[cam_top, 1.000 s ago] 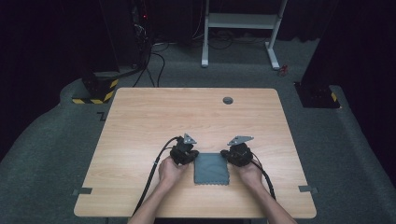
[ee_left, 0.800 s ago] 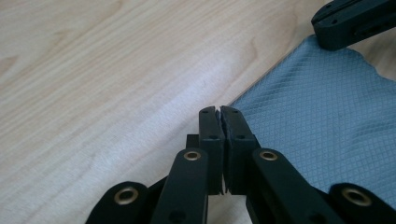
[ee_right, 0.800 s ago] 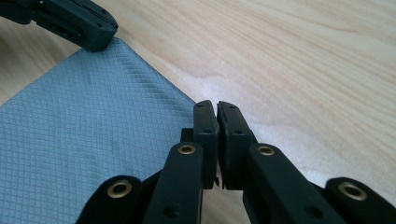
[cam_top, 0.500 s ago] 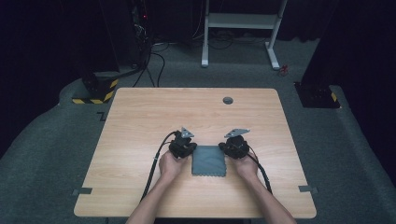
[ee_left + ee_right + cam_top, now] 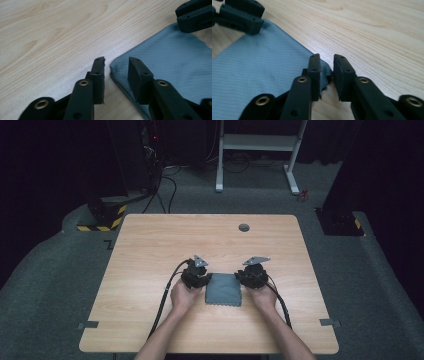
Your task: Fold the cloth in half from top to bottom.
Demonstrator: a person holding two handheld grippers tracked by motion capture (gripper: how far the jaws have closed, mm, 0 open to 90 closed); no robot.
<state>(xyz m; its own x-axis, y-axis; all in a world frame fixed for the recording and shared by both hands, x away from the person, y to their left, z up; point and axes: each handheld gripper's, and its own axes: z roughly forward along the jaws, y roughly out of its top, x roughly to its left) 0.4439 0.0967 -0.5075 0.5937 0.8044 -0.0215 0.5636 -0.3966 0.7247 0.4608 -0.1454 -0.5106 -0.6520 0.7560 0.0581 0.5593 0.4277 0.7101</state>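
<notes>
Wooden bench (image 5: 150, 250) carries a folded grey cloth (image 5: 223, 289) near its front edge; left gripper (image 5: 115, 65) and right gripper (image 5: 327, 65) sit at the cloth's far corners, fingers just opening, gaps narrow, gripping nothing.

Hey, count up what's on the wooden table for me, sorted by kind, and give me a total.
Folded grey-blue cloth: 1
Handheld black grippers: 2, the left gripper and the right gripper, one at each far corner of the cloth, jaws just opened
Dark round grommet in the table top: 1
Total: 4
</notes>
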